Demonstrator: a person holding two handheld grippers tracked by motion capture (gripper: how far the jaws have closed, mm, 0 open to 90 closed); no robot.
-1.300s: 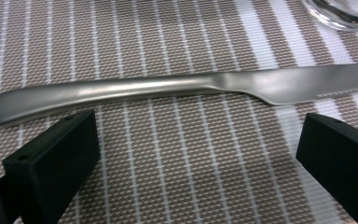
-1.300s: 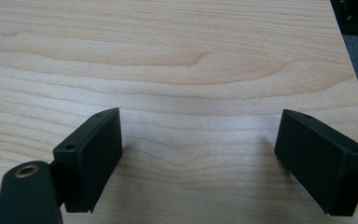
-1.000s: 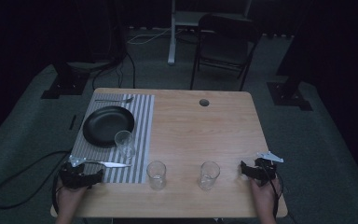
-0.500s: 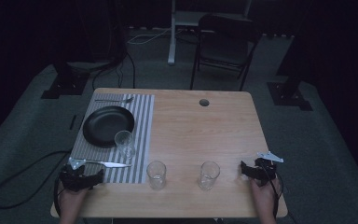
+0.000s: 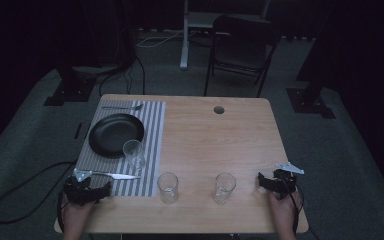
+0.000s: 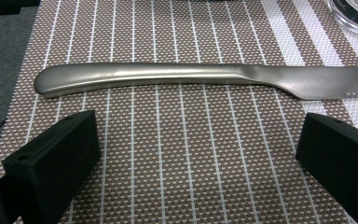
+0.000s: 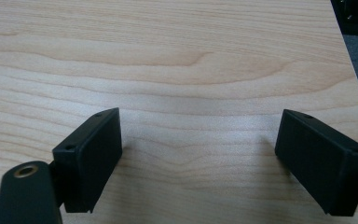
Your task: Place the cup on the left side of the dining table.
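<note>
- Left hand-held gripper [image 6: 196,158] is hovering with jaws apart beside the knife [image 6: 200,80] on the striped placemat [image 6: 168,177].
- Right hand-held gripper [image 7: 200,154] is gaping wide over the bare wooden desk [image 7: 177,56].
- Dark room and grey carpet [image 5: 330,150] are surrounding the desk.

On the bench [image 5: 205,140] we list a placemat [image 5: 155,125] along the left side. On the placemat: a fork [image 5: 122,107] at the far edge; a plate [image 5: 116,134] nearer than the fork; a glass [image 5: 133,154] touching the plate's near right rim; a knife [image 5: 116,175] nearer still, lying left to right. Just right of the placemat's near right corner we find a second glass [image 5: 168,187], and a third glass [image 5: 224,187] to its right, well apart. A hole [image 5: 219,109] sits in the bench far right of centre. Left gripper [image 5: 105,189]: near left corner, just nearer than the knife. Right gripper [image 5: 261,181]: near right, right of the third glass. Beyond the bench, on the floor, a chair [image 5: 242,50].
</note>
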